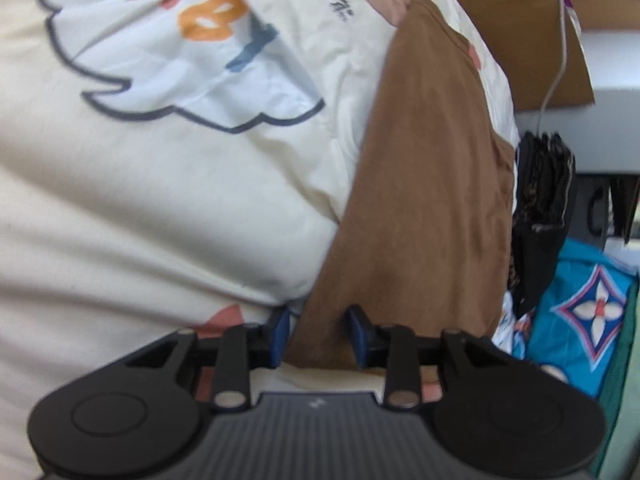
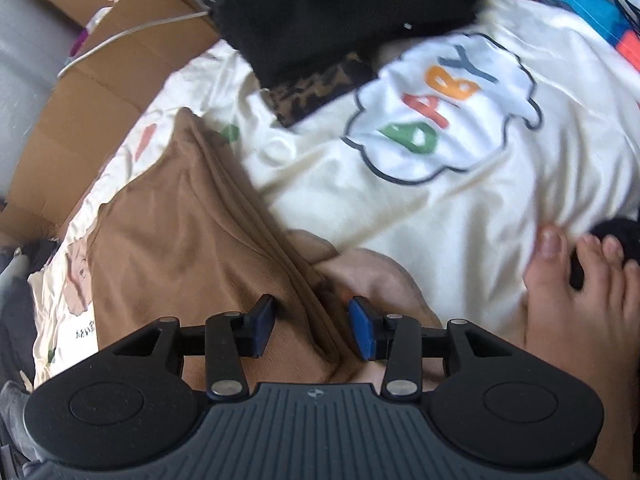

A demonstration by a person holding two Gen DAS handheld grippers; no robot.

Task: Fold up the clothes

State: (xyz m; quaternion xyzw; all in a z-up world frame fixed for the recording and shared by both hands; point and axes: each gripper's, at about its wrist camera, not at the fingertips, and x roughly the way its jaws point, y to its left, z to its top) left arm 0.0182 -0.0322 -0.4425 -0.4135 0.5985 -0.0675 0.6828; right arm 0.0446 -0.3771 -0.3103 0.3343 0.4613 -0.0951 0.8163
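1. My left gripper (image 1: 318, 336) points down at the near corner of the brown cloth (image 1: 424, 200). The corner lies between its blue pads (image 1: 357, 334), which look to pinch it, though blur leaves the contact unsure.
2. My right gripper (image 2: 312, 330) straddles a folded ridge of the same brown cloth (image 2: 180, 248). Its pads (image 2: 362, 334) stand apart with clear gaps either side of the ridge, so it is open.
3. The brown cloth lies flat on a cream sheet (image 1: 120, 220), along the edge nearest the cardboard (image 2: 80, 120).
4. The sheet bears a white cloud print (image 2: 444, 120) with coloured letters.
5. Folded black clothes (image 2: 320, 12) sit at the far end of the sheet, over a leopard-patterned piece (image 2: 320, 88).
6. A bare foot (image 2: 580, 300) rests on the sheet just right of my right gripper.
7. A white cable (image 2: 132, 36) runs across the cardboard.
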